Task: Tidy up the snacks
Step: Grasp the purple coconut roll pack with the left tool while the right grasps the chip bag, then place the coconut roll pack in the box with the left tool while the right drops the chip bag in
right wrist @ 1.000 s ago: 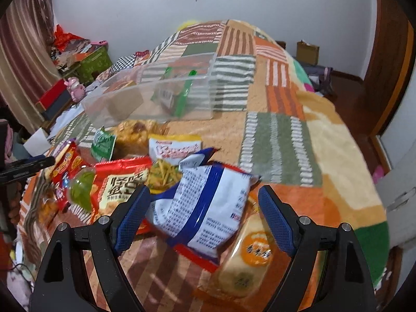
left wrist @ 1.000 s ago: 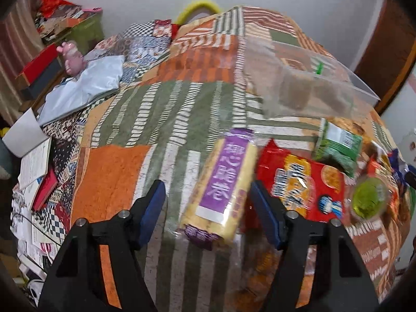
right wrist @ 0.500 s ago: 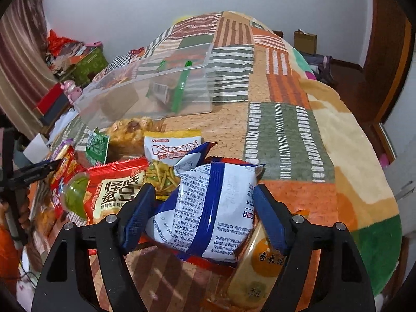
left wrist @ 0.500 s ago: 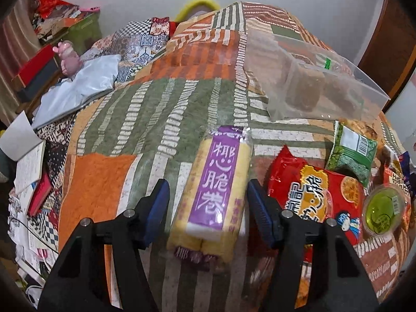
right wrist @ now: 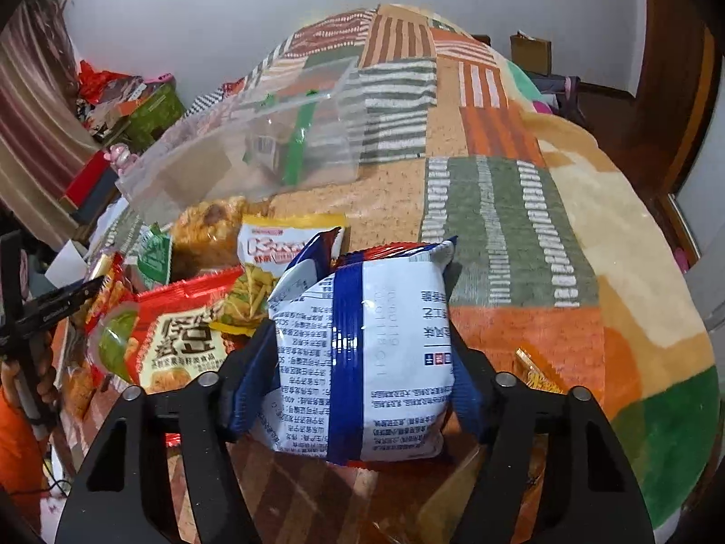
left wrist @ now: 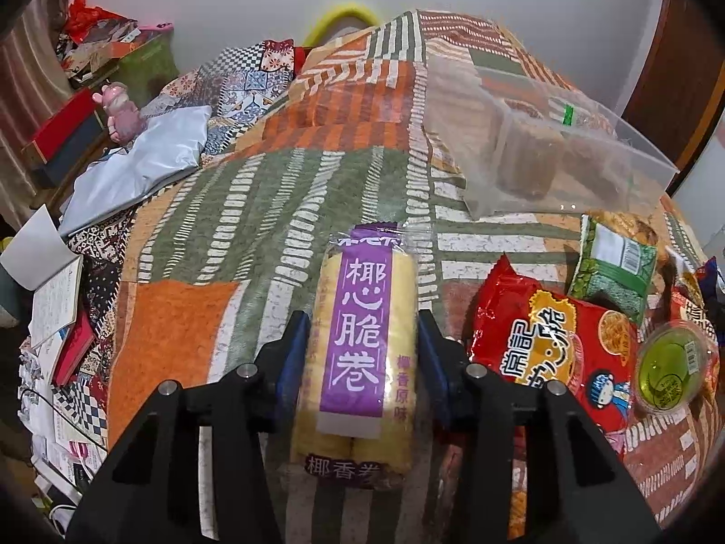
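In the left wrist view my left gripper (left wrist: 362,344) is shut on a yellow roll pack with a purple label (left wrist: 360,344), both blue pads pressing its sides. In the right wrist view my right gripper (right wrist: 362,362) is shut on a white and blue snack bag (right wrist: 362,353). A clear plastic bin (left wrist: 543,154) stands farther back on the patchwork blanket; it also shows in the right wrist view (right wrist: 253,154). Loose snacks lie between: a red bag (left wrist: 553,344), a green bag (left wrist: 611,267), a green jelly cup (left wrist: 670,367).
A red snack bag (right wrist: 181,335), a yellow-white bag (right wrist: 281,249) and a fried-snack bag (right wrist: 213,226) lie left of the right gripper. An orange packet (right wrist: 539,371) lies to its right. Books and papers (left wrist: 50,308) and a grey pillow (left wrist: 145,163) sit at the left bed edge.
Both grippers have closed: the left onto the purple-label roll pack, the right onto the white and blue bag. Both moved forward over their packs.
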Available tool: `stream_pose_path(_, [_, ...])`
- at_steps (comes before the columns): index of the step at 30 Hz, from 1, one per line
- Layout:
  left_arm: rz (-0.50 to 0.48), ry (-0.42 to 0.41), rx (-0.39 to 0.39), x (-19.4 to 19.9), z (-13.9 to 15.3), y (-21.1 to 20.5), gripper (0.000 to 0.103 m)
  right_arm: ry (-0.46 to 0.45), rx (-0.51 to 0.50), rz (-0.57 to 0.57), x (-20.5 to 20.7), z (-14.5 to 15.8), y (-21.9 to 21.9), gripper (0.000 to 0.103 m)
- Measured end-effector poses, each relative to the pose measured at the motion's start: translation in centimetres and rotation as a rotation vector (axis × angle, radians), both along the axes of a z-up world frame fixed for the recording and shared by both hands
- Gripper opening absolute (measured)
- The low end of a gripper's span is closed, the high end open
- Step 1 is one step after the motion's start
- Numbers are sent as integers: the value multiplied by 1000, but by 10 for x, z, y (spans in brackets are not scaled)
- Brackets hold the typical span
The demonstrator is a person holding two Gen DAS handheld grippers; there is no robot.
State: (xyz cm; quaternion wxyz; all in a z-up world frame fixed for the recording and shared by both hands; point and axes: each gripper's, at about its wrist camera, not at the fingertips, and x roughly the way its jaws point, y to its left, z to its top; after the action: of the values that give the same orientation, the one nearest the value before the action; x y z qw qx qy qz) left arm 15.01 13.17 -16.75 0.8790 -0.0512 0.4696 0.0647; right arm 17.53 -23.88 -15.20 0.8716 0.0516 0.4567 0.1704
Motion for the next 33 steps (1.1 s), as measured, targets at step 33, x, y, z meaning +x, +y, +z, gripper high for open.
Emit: stream_pose_path(33, [-157, -201, -89, 58, 114, -80, 47, -275, 58, 79, 58, 103, 45, 55])
